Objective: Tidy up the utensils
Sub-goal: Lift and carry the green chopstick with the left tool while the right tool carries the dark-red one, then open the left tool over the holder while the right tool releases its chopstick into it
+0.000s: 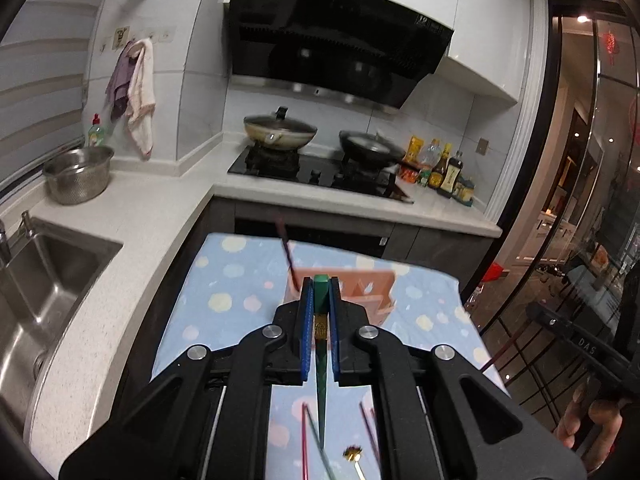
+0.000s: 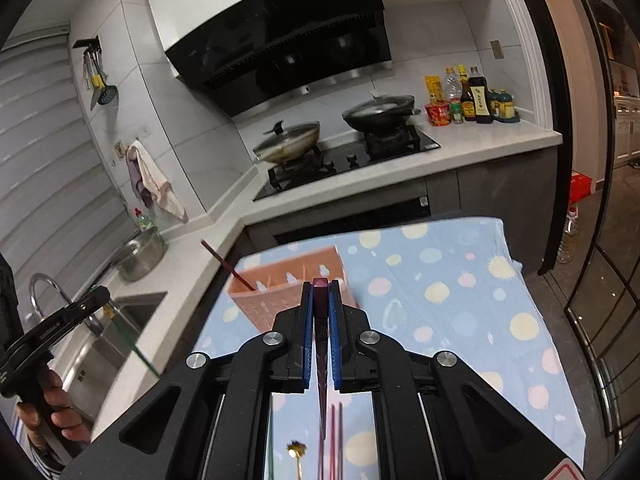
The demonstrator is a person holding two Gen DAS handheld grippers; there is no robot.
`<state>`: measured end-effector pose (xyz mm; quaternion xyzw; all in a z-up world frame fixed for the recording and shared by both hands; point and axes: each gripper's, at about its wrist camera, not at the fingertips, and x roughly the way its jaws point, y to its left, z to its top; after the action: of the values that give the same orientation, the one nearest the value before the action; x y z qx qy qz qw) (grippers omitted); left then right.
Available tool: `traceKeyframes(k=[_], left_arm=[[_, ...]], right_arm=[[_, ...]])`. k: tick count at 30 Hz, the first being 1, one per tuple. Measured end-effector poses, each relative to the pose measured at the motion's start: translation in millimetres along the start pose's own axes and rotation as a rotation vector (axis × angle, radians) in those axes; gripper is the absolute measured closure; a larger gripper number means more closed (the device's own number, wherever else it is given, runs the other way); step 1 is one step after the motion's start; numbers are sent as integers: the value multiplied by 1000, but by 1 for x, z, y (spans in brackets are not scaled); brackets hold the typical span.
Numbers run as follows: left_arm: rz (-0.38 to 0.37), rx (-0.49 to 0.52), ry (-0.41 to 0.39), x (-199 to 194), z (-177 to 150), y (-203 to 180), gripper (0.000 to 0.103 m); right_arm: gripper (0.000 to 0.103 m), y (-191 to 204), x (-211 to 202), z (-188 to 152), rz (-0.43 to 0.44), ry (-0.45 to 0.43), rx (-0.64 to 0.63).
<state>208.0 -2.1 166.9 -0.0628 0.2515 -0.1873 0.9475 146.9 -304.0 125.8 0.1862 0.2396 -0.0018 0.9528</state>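
Observation:
A pink utensil holder [image 1: 368, 288] stands on the blue dotted tablecloth [image 1: 232, 280]; a dark red chopstick [image 1: 286, 248] leans in it. My left gripper [image 1: 320, 284] is shut on a green chopstick [image 1: 320, 344], held upright just before the holder. In the right wrist view my right gripper [image 2: 320, 286] is shut on a dark red chopstick [image 2: 321, 332] near the holder [image 2: 280, 284], where the leaning chopstick [image 2: 228, 266] shows. Loose red chopsticks [image 1: 305, 440] and a gold-headed utensil [image 1: 352, 454] lie on the cloth below. The left gripper and its green chopstick [image 2: 138, 350] show at left in the right view.
A steel sink [image 1: 44, 280] and steel colander [image 1: 78, 174] are on the left counter. A stove with a lidded wok [image 1: 280, 130] and a black pan [image 1: 370, 146] is behind. Sauce bottles [image 1: 444, 168] stand at the right. A glass door [image 1: 580, 240] is at right.

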Motion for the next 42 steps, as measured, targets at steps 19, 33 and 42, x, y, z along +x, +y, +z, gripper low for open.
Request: traceKeyframes(k=[19,33,42], left_arm=[[-35,36,-163,88,115,-34,96],[-12,-13,14,174,66,-5,96],[27,-7,36,180,54,-3,72]], right_arm=[[96,46,93,109,51,-156,-26],[96,24,182,68,27,52,21],[74,22,187,59,-9,41,18]])
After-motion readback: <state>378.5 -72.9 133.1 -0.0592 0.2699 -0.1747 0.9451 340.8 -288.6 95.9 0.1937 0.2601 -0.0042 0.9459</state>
